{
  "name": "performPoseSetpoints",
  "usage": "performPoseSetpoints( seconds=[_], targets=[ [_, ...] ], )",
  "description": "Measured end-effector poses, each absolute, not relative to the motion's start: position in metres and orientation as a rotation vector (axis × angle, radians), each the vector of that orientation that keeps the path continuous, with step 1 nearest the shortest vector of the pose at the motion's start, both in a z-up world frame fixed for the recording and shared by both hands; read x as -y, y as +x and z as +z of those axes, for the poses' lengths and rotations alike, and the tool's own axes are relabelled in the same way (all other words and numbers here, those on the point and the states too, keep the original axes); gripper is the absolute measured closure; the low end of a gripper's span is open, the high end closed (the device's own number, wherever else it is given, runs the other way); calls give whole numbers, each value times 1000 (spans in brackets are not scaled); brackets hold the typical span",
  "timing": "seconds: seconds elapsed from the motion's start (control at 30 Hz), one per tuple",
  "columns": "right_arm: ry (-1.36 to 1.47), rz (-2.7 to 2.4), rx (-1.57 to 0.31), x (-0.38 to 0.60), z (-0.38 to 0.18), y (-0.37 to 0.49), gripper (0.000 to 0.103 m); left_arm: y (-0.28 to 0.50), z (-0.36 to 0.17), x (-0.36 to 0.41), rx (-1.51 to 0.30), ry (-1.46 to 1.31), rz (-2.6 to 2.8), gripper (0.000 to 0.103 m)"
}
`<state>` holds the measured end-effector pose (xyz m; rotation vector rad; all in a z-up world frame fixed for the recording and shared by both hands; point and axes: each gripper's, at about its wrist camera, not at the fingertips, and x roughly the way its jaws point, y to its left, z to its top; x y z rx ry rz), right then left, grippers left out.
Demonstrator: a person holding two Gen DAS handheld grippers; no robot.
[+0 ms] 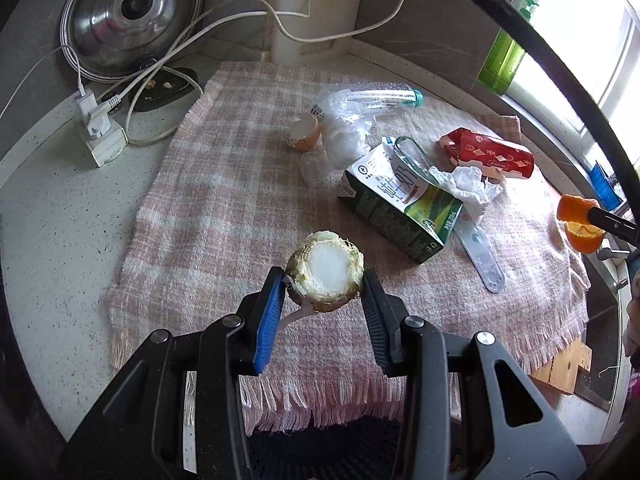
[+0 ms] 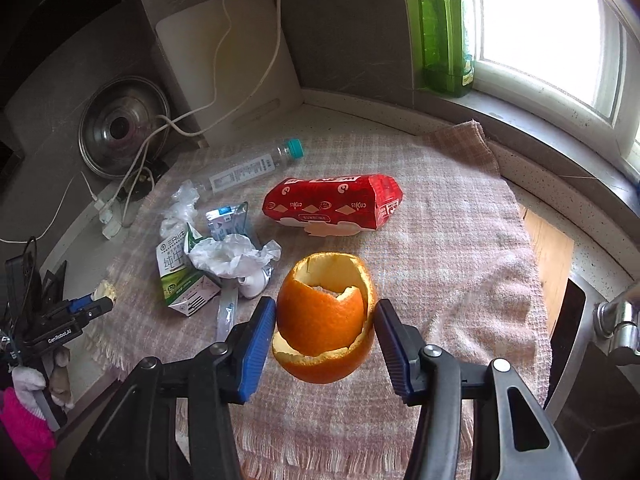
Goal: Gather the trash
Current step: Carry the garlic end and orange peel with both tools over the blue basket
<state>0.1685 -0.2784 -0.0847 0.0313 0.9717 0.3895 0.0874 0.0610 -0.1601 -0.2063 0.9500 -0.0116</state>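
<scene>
My left gripper [image 1: 324, 280] is shut on a round pale vegetable stump [image 1: 326, 268], held above the pink checked cloth [image 1: 224, 184]. In the right wrist view, my right gripper [image 2: 326, 308] is shut on a hollow orange peel [image 2: 320, 316], lifted off the cloth [image 2: 460, 240]. The orange peel [image 1: 580, 232] also shows at the left view's right edge. On the cloth lie a green milk carton [image 1: 400, 208], a red carton [image 2: 332, 204], a clear plastic bottle [image 2: 252, 168], crumpled white tissue [image 2: 232, 258], an eggshell [image 1: 306, 134] and a plastic bag [image 1: 344, 120].
A steel pot lid [image 1: 132, 12] leans against the back wall, with a power strip [image 1: 100, 136] and white cables beside it. A green soap bottle [image 2: 446, 32] stands on the windowsill. A sink rim and tap [image 2: 616, 320] and a wooden board [image 2: 548, 264] lie to the right.
</scene>
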Motion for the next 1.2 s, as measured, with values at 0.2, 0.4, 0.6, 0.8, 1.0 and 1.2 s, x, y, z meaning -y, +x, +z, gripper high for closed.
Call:
performPoseSetpoints(
  seconds=[0.2,0.4,0.6,0.8,1.0,1.2],
  targets=[
    [48,455,-957,268,-72,130,51,57,-156,-60,-942,-241,-23,64],
    [-49,436,-934,250,-76,106,55,36,-165,-53,-956,-225,-28,64],
    [-5,485,-959,247,-83,93,56,18,-172,-52,-968,-248,-27,64],
    [-23,547,-962,230,-79,66,56,1,-176,-49,-979,-246,-33,64],
    [-13,633,-998,205,-85,37,56,-14,-185,-44,-1006,-241,-40,64],
    [-6,699,-1054,182,-102,14,56,-28,-199,-39,-1041,-248,-45,64]
  ],
)
